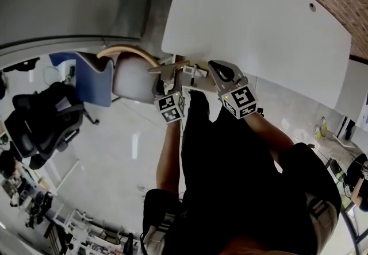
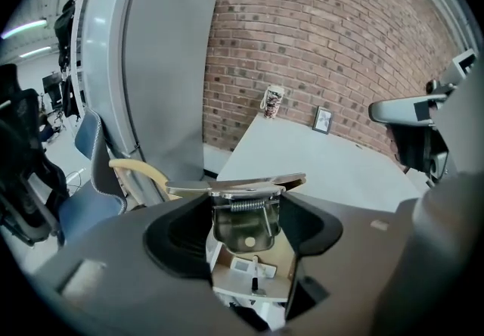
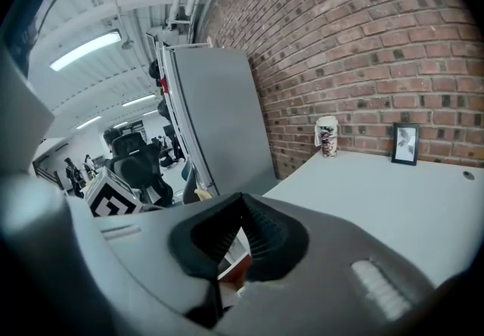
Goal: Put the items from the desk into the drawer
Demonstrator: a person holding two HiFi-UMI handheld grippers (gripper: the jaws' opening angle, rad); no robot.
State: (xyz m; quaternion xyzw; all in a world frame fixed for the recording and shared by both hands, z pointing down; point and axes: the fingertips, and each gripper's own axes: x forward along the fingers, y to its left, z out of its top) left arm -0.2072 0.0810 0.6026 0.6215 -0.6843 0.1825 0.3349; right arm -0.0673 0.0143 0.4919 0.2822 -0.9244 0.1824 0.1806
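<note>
My left gripper [image 1: 172, 71] hovers at the near edge of the white desk [image 1: 259, 24], shut on a metal spring clip [image 2: 242, 225]. The clip has a flat lever [image 2: 234, 187] across its top and fills the gap between the dark pads. A white and tan piece [image 2: 249, 274] hangs below it. Close on the right, my right gripper [image 1: 217, 68] has its jaw tips together. Something small, white and red-brown [image 3: 231, 262], sits between the jaws near their base; what it is I cannot tell. No drawer shows in any view.
A patterned cup [image 2: 273, 101] and a small picture frame [image 2: 323, 119] stand at the desk's far side against the brick wall. A tall grey cabinet [image 3: 215, 115] rises left of the desk. A blue chair [image 1: 92, 78] and a black office chair [image 1: 40, 116] stand on the floor.
</note>
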